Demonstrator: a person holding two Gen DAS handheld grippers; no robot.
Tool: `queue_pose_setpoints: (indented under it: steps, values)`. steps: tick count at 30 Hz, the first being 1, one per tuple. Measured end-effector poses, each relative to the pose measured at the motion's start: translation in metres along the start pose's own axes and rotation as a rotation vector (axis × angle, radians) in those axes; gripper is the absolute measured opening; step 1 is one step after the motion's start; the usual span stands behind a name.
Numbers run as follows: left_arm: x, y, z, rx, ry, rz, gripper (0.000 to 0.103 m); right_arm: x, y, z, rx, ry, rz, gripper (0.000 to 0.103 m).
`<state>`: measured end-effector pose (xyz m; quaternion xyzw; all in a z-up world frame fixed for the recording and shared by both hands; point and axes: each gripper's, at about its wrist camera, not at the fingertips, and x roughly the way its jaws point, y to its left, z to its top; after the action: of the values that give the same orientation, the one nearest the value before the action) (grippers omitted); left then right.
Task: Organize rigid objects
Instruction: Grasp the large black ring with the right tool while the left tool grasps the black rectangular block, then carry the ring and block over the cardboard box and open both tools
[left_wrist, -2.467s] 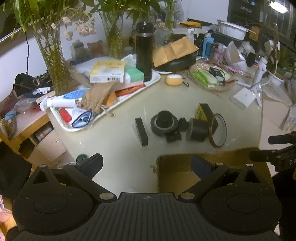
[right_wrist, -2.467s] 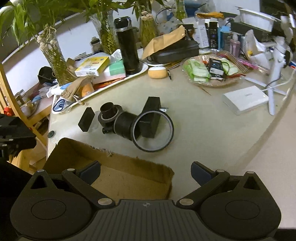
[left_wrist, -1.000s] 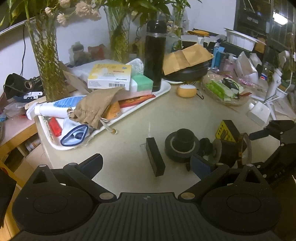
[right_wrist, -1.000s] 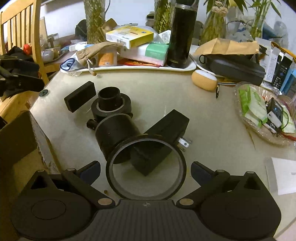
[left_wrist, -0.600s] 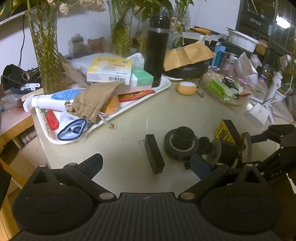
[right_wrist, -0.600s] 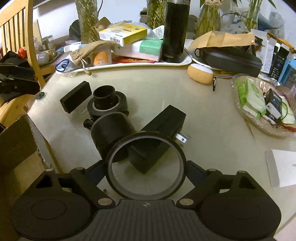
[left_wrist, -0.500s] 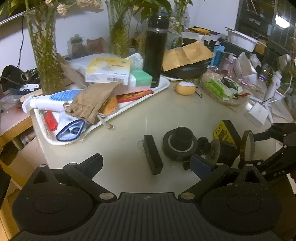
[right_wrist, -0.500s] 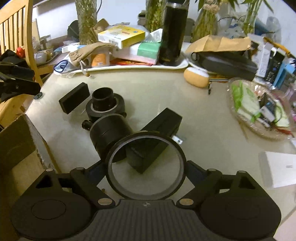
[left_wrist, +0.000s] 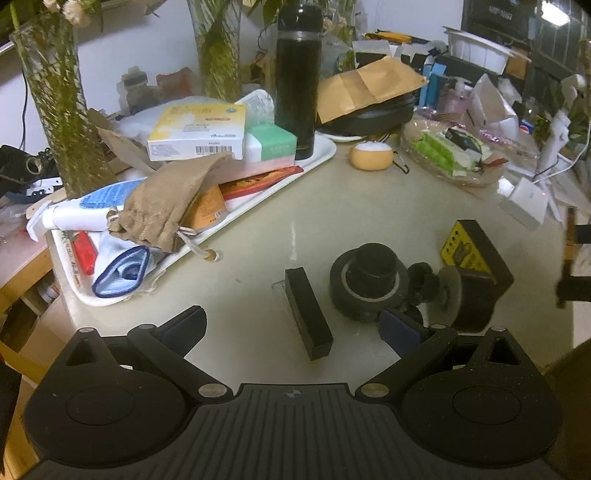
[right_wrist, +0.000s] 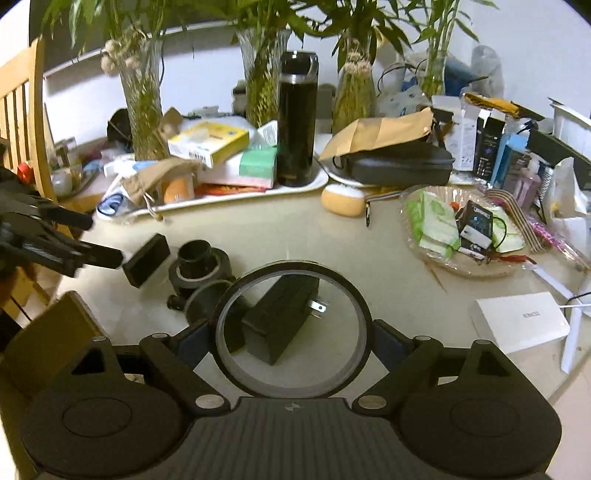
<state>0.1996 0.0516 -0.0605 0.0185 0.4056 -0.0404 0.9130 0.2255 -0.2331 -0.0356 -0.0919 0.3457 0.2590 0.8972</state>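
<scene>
Black-rimmed tape ring (right_wrist: 293, 328) sits clamped across its width in the right gripper (right_wrist: 293, 343), so it should travel level to the cardboard box (right_wrist: 40, 332), while the left gripper (left_wrist: 291, 328) waits wide open over the black block (left_wrist: 308, 314)

Black flask (left_wrist: 297, 79) upright on white tray (left_wrist: 325, 153), yellow box (left_wrist: 199, 131) — glass vases (left_wrist: 55, 110) behind

The right gripper (right_wrist: 293, 343) points forward and down, its jaws clamped on either side of a large ring (right_wrist: 293, 328), raised off the table. The left gripper (left_wrist: 291, 325) tilts down at the near side, jaws spread wide, holding nothing.
</scene>
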Motion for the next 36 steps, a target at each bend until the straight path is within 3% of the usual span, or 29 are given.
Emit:
queue_pose_setpoints:
  steps: [3,8,14,17,18,19,36]
  values:
    - [0.011,0.000,0.002,-0.004,0.024,-0.003,0.088,-0.007,0.004,-0.003,0.005,-0.011,0.004,0.092]
    - [0.030,0.001,0.006,-0.014,0.058,-0.001,0.085,-0.014,0.007,-0.006,0.003,-0.020,0.004,0.092]
    - [0.043,-0.004,0.008,-0.004,0.082,-0.012,0.060,-0.015,0.010,-0.008,0.005,-0.021,0.003,0.092]
    - [0.046,-0.007,0.007,0.018,0.085,0.002,0.038,-0.015,0.009,-0.008,0.011,-0.019,-0.003,0.092]
    - [0.048,-0.006,0.006,0.018,0.090,0.004,0.023,-0.015,0.009,-0.008,0.014,-0.019,-0.006,0.092]
    - [0.050,-0.005,0.006,0.012,0.099,0.000,0.016,-0.015,0.007,-0.008,0.016,-0.020,-0.008,0.092]
    - [0.015,-0.002,0.017,-0.056,-0.008,-0.065,0.015,-0.011,0.001,-0.007,0.057,-0.030,-0.012,0.092]
